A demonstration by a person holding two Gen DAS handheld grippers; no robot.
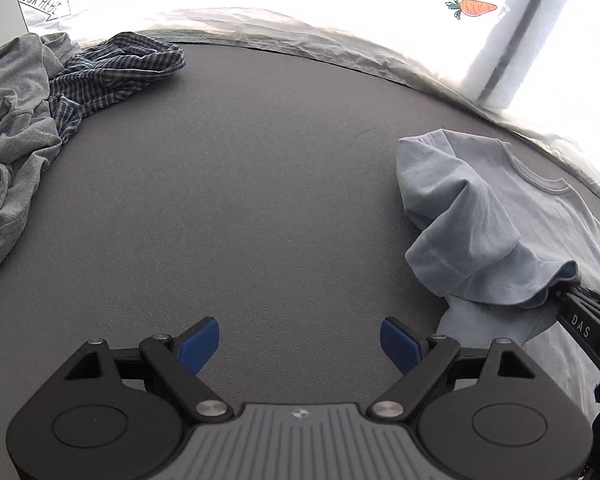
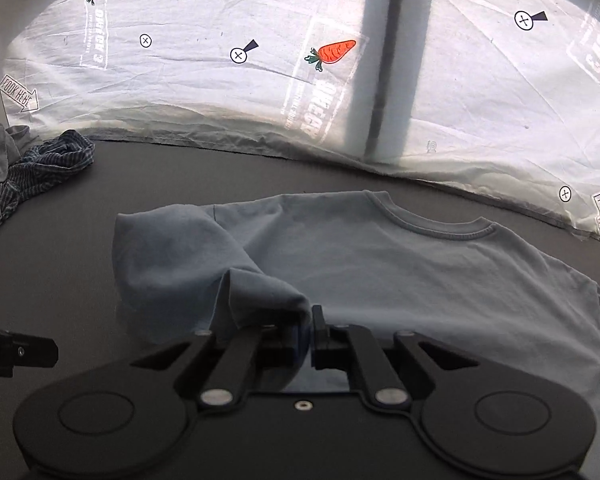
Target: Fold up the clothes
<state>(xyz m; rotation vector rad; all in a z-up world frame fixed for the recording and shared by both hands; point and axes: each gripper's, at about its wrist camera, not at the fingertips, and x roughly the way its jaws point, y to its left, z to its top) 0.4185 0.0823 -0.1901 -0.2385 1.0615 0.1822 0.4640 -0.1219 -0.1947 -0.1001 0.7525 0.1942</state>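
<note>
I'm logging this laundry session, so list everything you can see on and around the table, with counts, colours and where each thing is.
T-shirt: one, light blue, lying on the right part of the table, collar toward the far edge, its left sleeve pulled up and over.
Checked garment: one, dark blue and white, crumpled at the far left of the table.
Grey garment: one, grey, crumpled at the left edge, touching the checked one.
Table: one, dark grey surface.
Printed sheet: one, white with carrots, arrows and crossed circles, hanging behind the table.
Left gripper: one, black with blue pads, open over bare table.
Right gripper: one, black, shut on the T-shirt sleeve.
</note>
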